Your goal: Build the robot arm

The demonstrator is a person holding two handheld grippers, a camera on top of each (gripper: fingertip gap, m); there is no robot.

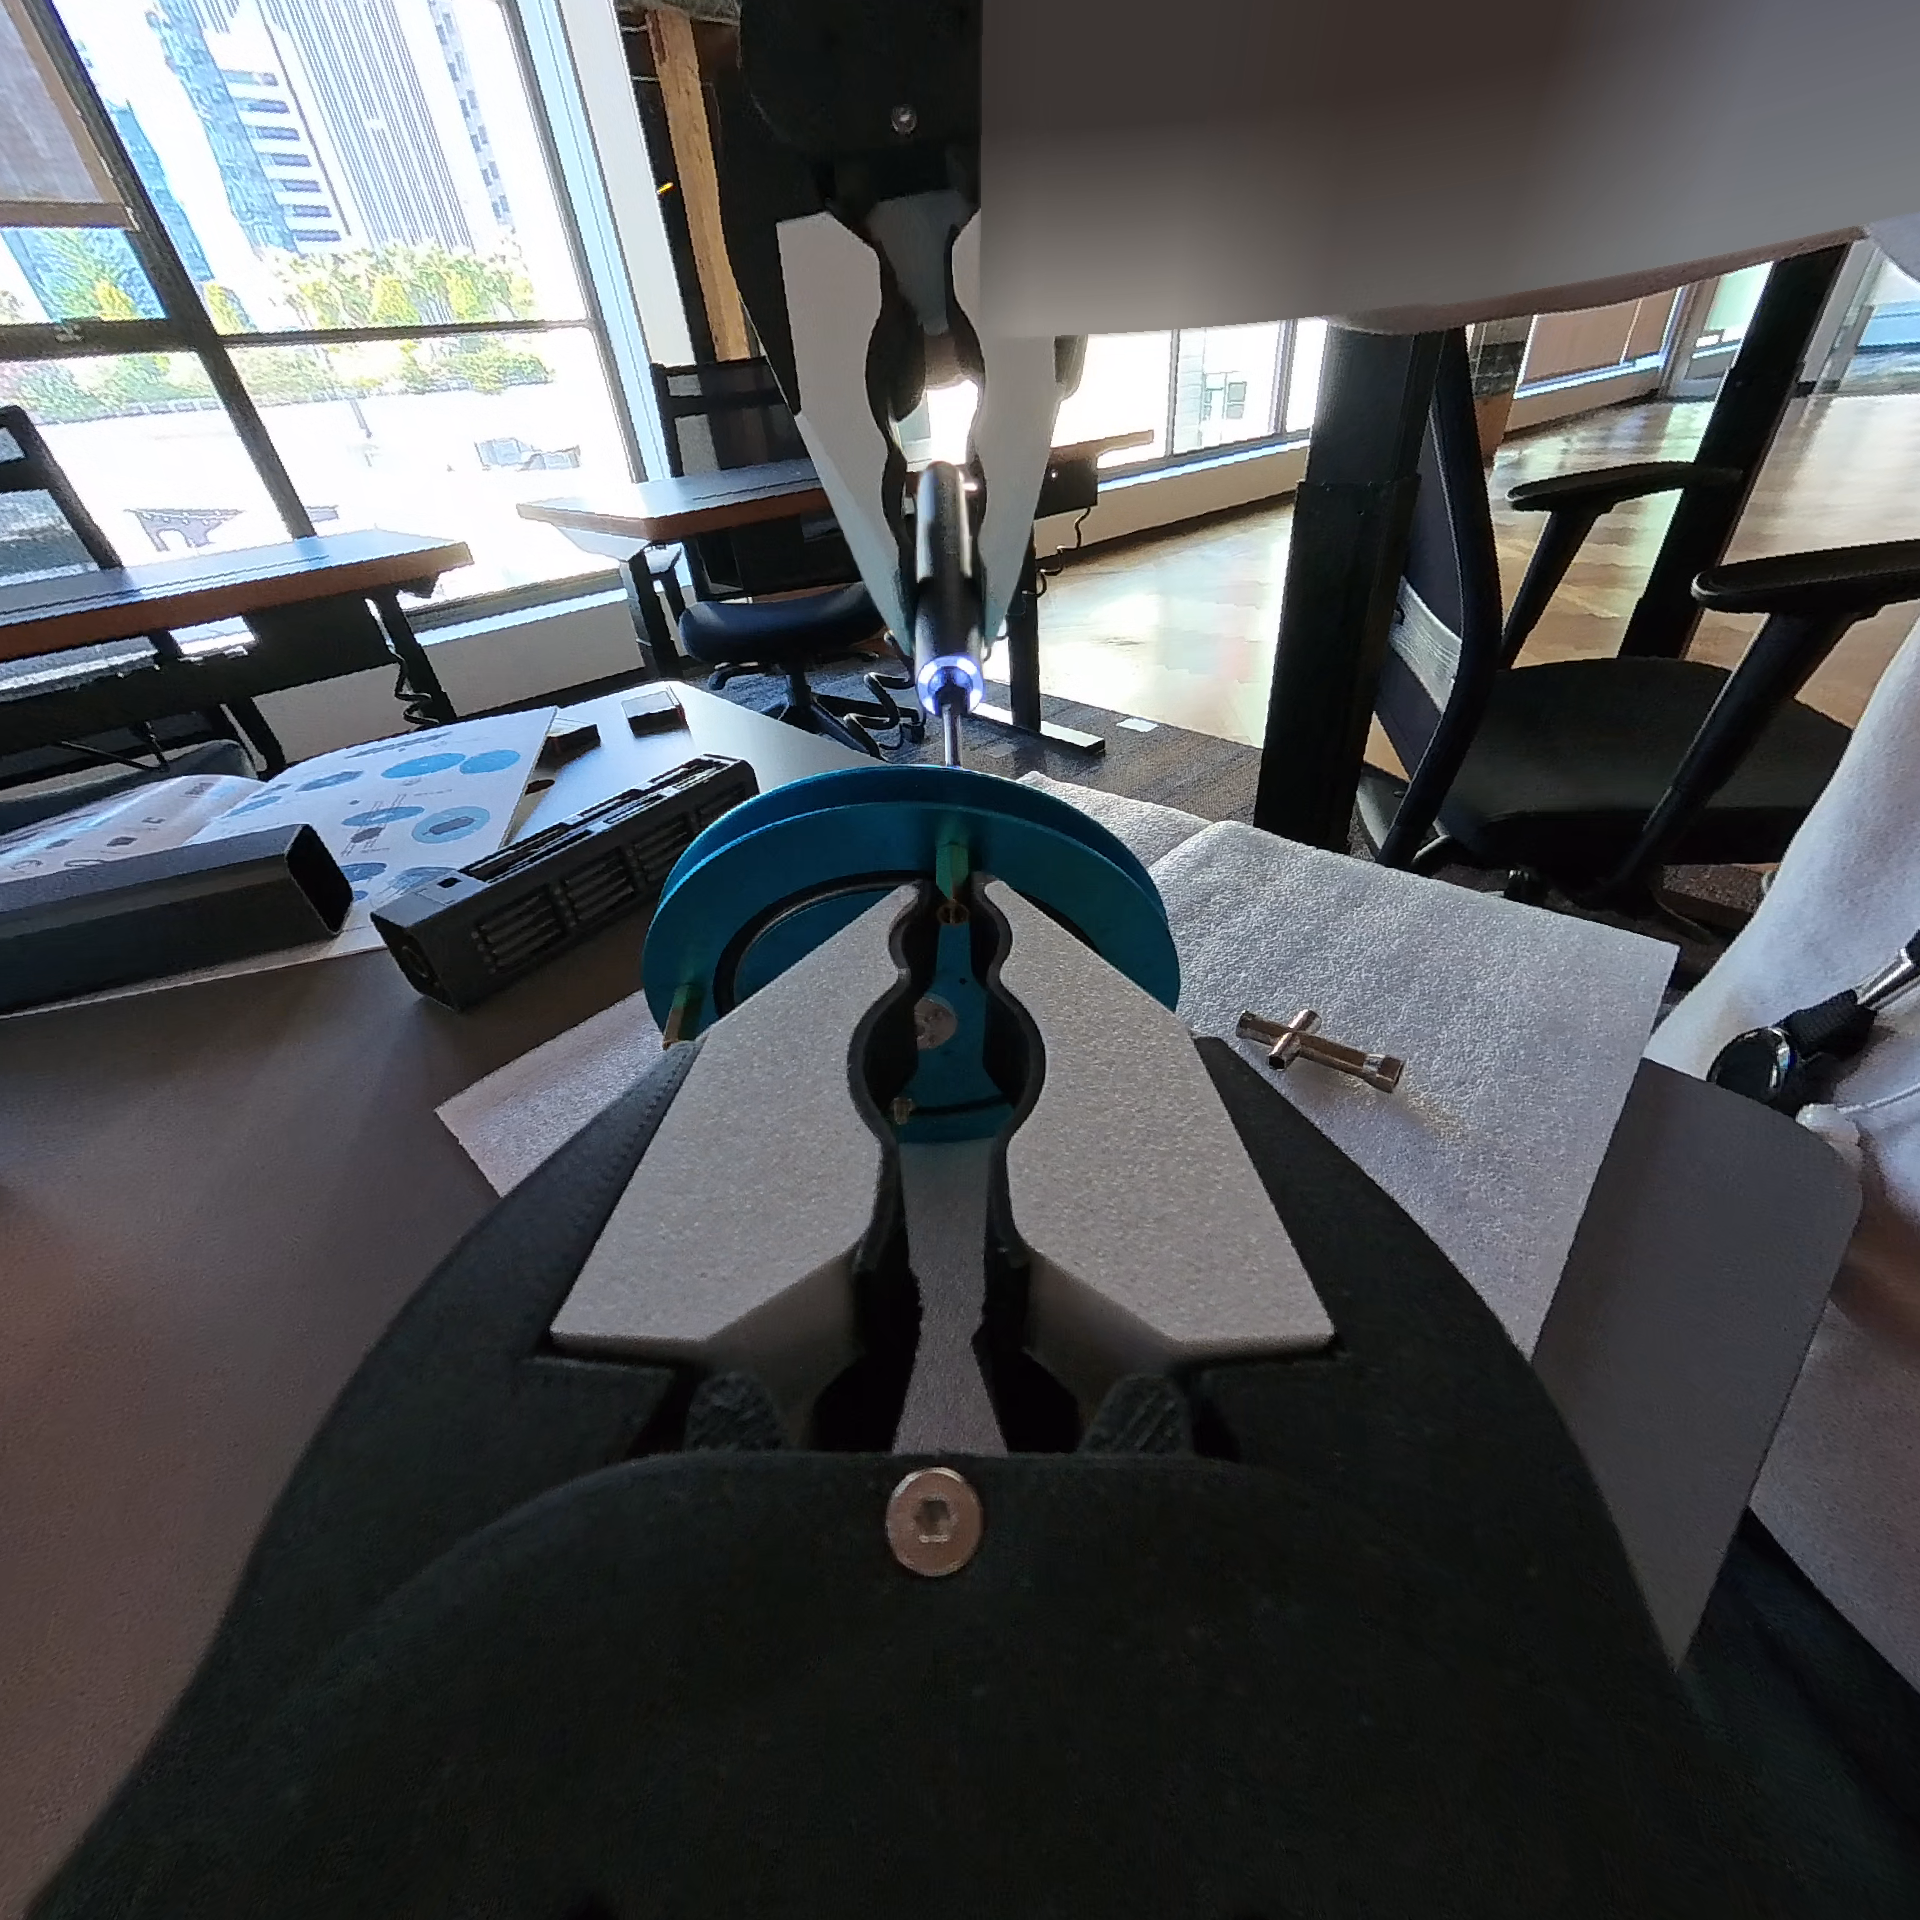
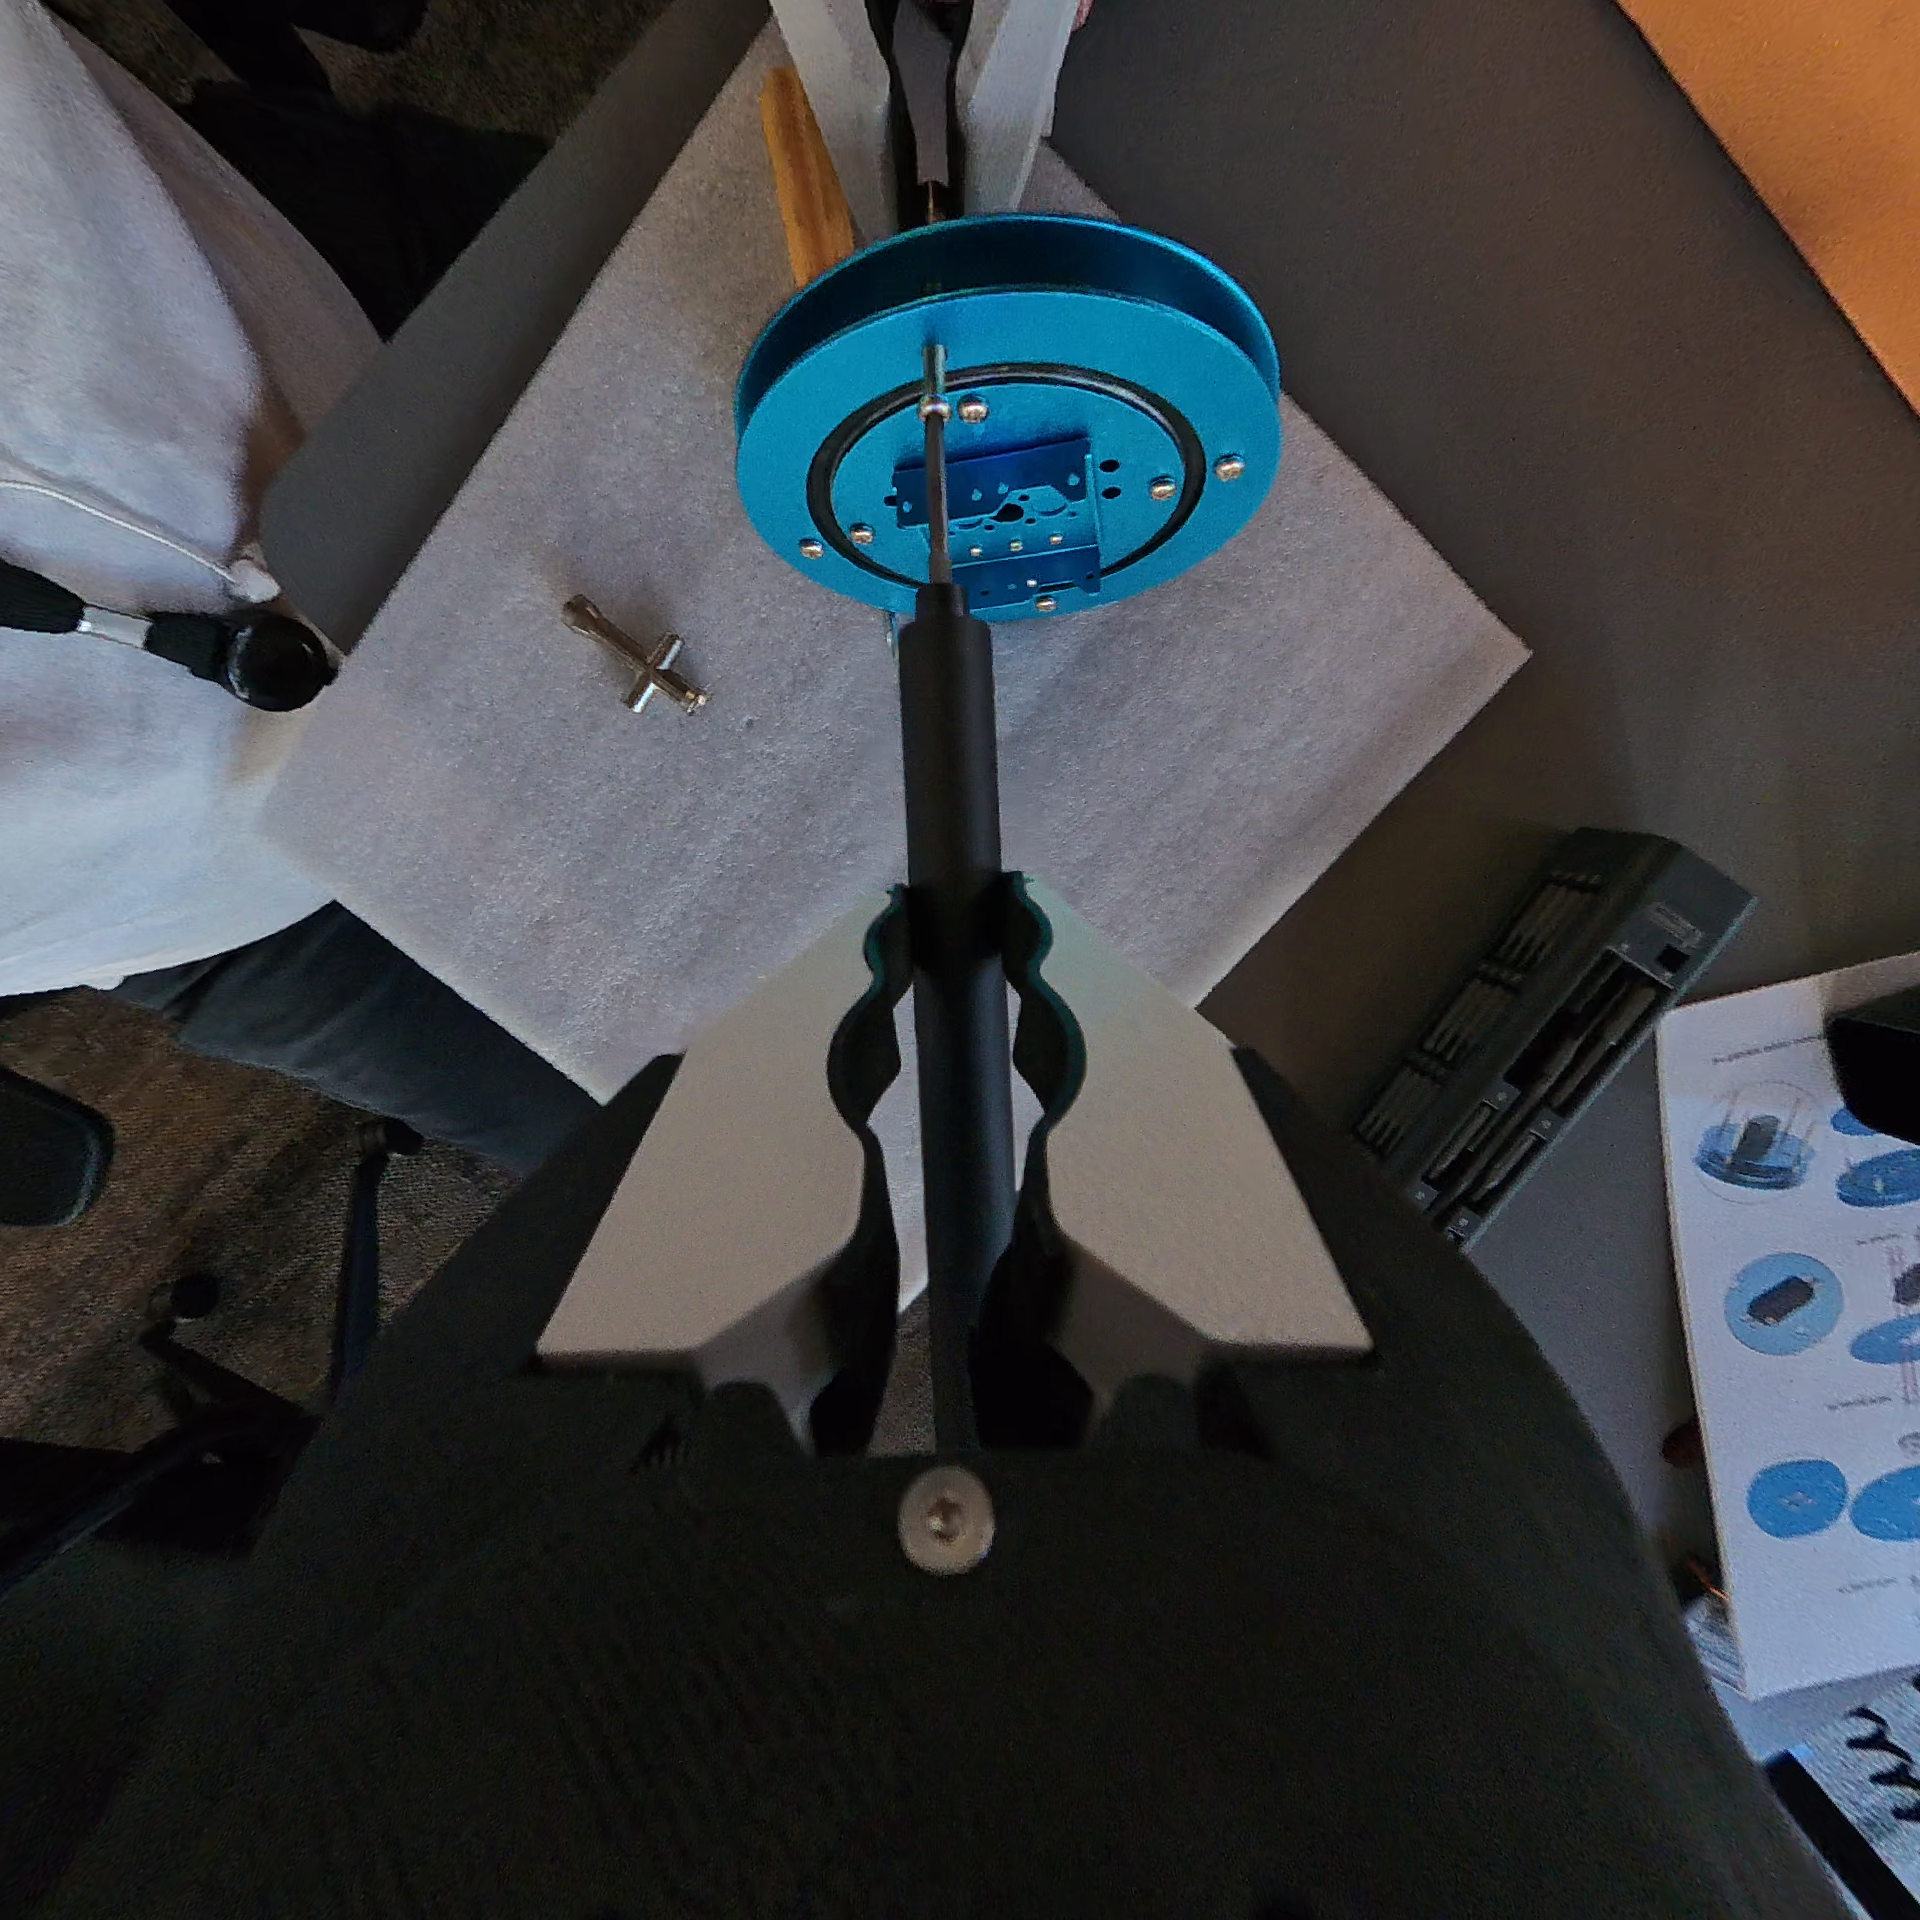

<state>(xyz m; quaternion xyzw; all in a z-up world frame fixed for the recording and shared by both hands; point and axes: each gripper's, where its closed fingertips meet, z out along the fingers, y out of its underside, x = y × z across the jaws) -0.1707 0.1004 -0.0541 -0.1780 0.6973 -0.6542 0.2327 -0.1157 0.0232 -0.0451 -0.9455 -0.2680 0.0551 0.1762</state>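
A blue metal assembly of two round plates (image 1: 831, 831) joined by green standoffs (image 1: 681, 1013) stands tilted on a white foam mat (image 1: 1403, 987). My left gripper (image 1: 951, 904) is shut on its near edge. My right gripper (image 2: 956, 904) is shut on a black electric screwdriver (image 2: 945, 748), and it also shows above the plates in the left wrist view (image 1: 945, 623). The screwdriver's ring light (image 1: 951, 681) glows blue. Its bit meets a silver screw (image 2: 934, 364) on the outer ring of the blue top plate (image 2: 1039, 343).
A cross-shaped metal wrench (image 2: 639, 660) lies on the mat, left of the plates in the right wrist view. A black bit case (image 1: 561, 883), a black sleeve (image 1: 156, 914) and an illustrated sheet (image 2: 1787, 1299) lie on the grey table (image 1: 260, 1247). A person in white (image 2: 104, 416) sits close by, with office chairs (image 1: 1610, 748) behind. The left gripper's tips are roughly 11 cm from the right gripper's.
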